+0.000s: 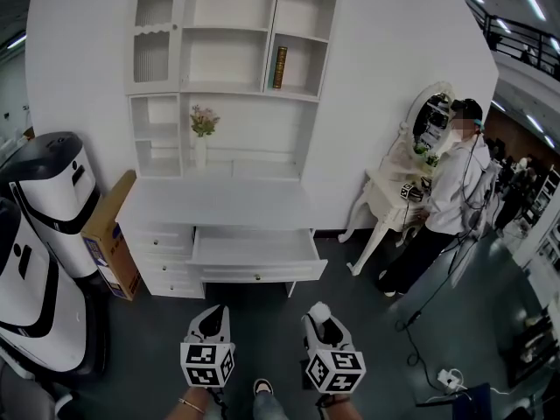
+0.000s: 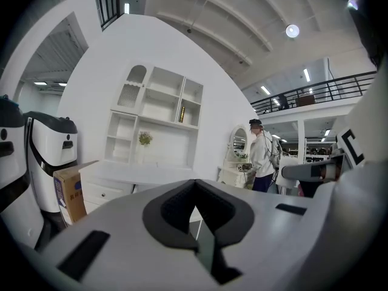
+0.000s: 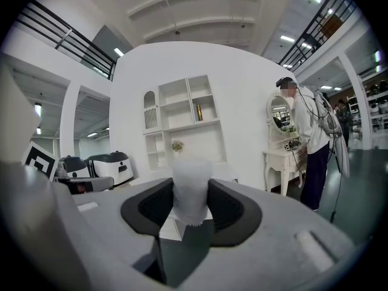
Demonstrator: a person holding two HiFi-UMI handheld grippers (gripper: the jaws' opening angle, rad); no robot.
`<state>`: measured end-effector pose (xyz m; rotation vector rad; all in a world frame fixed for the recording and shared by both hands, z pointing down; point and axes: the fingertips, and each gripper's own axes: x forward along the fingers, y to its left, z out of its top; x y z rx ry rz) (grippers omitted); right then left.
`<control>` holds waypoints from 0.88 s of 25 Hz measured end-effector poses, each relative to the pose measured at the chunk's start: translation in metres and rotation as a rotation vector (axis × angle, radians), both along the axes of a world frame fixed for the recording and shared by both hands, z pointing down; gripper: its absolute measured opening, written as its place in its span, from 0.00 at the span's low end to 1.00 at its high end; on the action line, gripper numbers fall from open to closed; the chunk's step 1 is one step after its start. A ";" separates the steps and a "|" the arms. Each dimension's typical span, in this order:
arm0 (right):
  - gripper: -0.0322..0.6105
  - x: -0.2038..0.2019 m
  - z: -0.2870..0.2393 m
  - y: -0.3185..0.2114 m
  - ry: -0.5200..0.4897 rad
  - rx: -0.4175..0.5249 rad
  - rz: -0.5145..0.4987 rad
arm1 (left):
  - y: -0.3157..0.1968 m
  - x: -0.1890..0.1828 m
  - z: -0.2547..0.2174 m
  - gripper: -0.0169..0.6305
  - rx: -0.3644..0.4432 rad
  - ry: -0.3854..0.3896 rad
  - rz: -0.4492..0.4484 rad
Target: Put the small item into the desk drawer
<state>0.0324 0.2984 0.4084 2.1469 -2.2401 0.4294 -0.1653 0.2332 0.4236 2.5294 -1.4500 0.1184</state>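
White and frosted, the small item (image 3: 193, 190) is pinched in the right gripper's (image 1: 320, 320) fingers (image 3: 230, 210), well short of the table (image 1: 214, 201). The drawer (image 1: 254, 247) stands open at twelve o'clock. At its nine o'clock, the left gripper (image 1: 210, 322) has its fingers pressed together on nothing. Carrying and dropping remain, I'd say.

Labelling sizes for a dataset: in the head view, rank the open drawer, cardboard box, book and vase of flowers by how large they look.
Largest to smallest:
1. open drawer
2. cardboard box
3. vase of flowers
4. book
The first two are nearer the camera, so their true sizes stay unsure.
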 end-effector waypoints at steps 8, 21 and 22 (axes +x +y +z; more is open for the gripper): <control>0.31 0.011 0.006 -0.074 -0.006 -0.019 -0.028 | -0.065 0.005 0.006 0.02 -0.009 -0.007 -0.046; 0.31 0.046 0.000 -0.238 -0.009 -0.035 -0.120 | -0.208 0.037 -0.003 0.02 -0.012 -0.015 -0.132; 0.31 0.050 0.001 -0.249 -0.014 -0.038 -0.124 | -0.218 0.041 -0.003 0.02 -0.014 -0.013 -0.139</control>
